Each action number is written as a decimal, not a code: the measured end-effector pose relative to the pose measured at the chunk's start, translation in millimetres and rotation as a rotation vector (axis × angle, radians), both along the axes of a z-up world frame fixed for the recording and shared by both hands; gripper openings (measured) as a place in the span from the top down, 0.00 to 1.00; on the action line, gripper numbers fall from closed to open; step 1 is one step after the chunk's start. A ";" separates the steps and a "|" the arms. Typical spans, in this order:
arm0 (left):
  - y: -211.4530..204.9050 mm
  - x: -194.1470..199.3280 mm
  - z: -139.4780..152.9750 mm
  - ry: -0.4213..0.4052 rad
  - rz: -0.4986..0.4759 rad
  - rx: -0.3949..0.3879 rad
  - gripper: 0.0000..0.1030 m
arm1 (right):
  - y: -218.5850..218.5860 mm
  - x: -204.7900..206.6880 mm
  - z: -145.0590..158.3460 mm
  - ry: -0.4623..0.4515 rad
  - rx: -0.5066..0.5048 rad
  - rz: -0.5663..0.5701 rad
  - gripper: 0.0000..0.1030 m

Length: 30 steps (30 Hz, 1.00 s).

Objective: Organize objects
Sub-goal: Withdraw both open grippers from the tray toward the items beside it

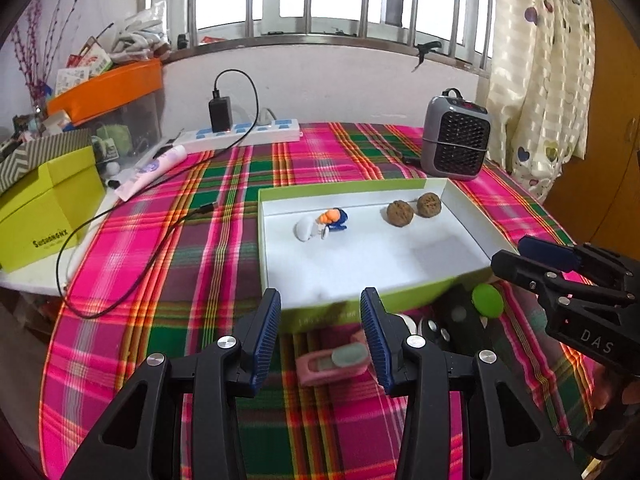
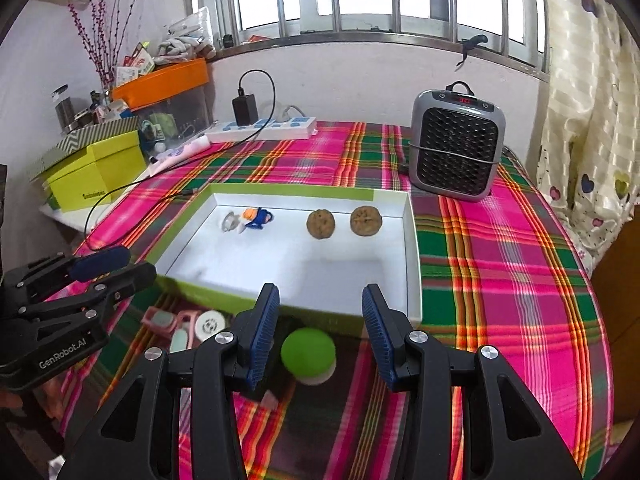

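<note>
Tray (image 1: 276, 264) of green card with a white inside sits on the plaid cloth (image 1: 224, 208) in the left wrist view. It holds two brown walnuts (image 1: 397, 212), side by side near the far right corner, and one small figure (image 1: 332, 220) in blue, orange and white toward the far left. Outside its near wall lie one pink case (image 1: 332, 362) and one green-capped mushroom toy (image 1: 487, 300). The left gripper (image 1: 320, 340) hovers over the pink case, jaws apart and empty.

From the right wrist view, the same tray (image 2: 414, 248) again shows two walnuts (image 2: 321, 224) and one figure (image 2: 256, 218). The right gripper (image 2: 320, 340) stands with jaws wide, the mushroom toy (image 2: 308, 350) lying between them on the cloth, untouched. A grey heater (image 2: 456, 144) stands beyond the tray's far right corner.
</note>
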State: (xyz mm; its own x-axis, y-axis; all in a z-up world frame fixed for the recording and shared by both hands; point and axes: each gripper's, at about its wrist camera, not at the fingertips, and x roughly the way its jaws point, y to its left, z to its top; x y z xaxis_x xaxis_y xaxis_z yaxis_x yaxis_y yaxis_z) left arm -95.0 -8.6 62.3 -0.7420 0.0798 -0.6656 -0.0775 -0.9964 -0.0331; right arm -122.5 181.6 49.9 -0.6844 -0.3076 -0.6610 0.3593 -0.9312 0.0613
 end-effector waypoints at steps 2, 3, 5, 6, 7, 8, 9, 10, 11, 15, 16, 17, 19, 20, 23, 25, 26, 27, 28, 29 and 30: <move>-0.3 5.0 -0.6 0.002 -0.001 0.003 0.61 | 0.5 5.2 0.3 0.004 -0.004 0.002 0.57; -0.5 7.7 -1.1 0.003 0.001 0.007 0.61 | 0.5 8.5 0.1 0.006 -0.003 0.002 0.57; -0.8 13.3 -3.4 0.002 0.000 0.015 0.61 | 0.2 13.4 -0.8 0.011 -0.002 0.004 0.57; -0.4 15.8 -4.7 0.000 0.001 0.016 0.61 | 0.3 16.4 -1.3 0.012 -0.004 0.004 0.57; -0.2 17.8 -5.7 -0.002 -0.002 0.018 0.61 | 0.6 18.5 -1.8 0.011 -0.009 0.005 0.57; 0.6 19.6 -6.6 -0.004 -0.005 0.019 0.61 | 1.1 21.2 -2.5 0.010 -0.014 0.007 0.57; 1.0 22.4 -7.7 -0.005 -0.006 0.017 0.61 | 1.2 23.8 -3.1 0.010 -0.018 0.009 0.57; 1.7 24.8 -8.3 -0.002 -0.006 0.011 0.61 | 0.8 26.1 -3.7 0.011 -0.019 0.010 0.57; 2.0 27.2 -9.2 0.000 -0.007 0.007 0.61 | 0.6 28.5 -4.7 0.011 -0.019 0.012 0.57; 1.2 33.3 -13.6 -0.007 -0.007 0.015 0.61 | 1.2 35.9 -9.0 0.003 -0.023 0.013 0.57; 1.5 34.8 -14.6 -0.008 -0.008 0.015 0.61 | 2.0 37.5 -10.0 0.002 -0.023 0.013 0.57; 1.4 35.8 -15.8 -0.010 -0.008 0.015 0.61 | 2.3 39.2 -10.9 0.001 -0.023 0.014 0.57; 0.8 38.4 -18.0 -0.012 -0.006 0.012 0.61 | 2.7 41.8 -12.2 0.000 -0.027 0.013 0.57; 1.1 39.3 -18.6 -0.012 -0.007 0.009 0.61 | 2.8 43.1 -12.9 -0.001 -0.028 0.014 0.57; 1.5 42.3 -21.6 -0.016 -0.009 0.006 0.61 | 3.0 46.7 -16.6 -0.007 -0.029 0.016 0.57; 1.2 44.8 -24.4 -0.020 -0.005 0.002 0.61 | 3.3 49.6 -19.2 -0.013 -0.034 0.018 0.56; 1.2 46.0 -25.6 -0.021 -0.005 -0.002 0.61 | 3.8 51.3 -20.3 -0.014 -0.037 0.019 0.56; 1.2 47.3 -27.1 -0.024 -0.005 -0.002 0.61 | 3.6 52.8 -21.4 -0.016 -0.037 0.021 0.56; 1.8 48.9 -28.5 -0.027 -0.008 0.000 0.61 | 3.5 53.9 -22.4 -0.018 -0.037 0.023 0.56; 2.3 50.2 -29.7 -0.028 -0.011 0.001 0.61 | 3.1 54.7 -23.3 -0.020 -0.037 0.025 0.56; 2.6 51.9 -31.2 -0.028 -0.010 0.002 0.61 | 2.7 55.3 -24.8 -0.024 -0.036 0.028 0.55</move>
State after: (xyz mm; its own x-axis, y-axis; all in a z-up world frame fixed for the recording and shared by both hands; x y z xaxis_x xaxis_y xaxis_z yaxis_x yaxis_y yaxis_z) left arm -43.1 -6.0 31.1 -0.7221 0.0887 -0.6861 -0.0868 -0.9955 -0.0374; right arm -67.2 184.3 25.1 -0.6594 -0.3499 -0.6654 0.3830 -0.9180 0.1032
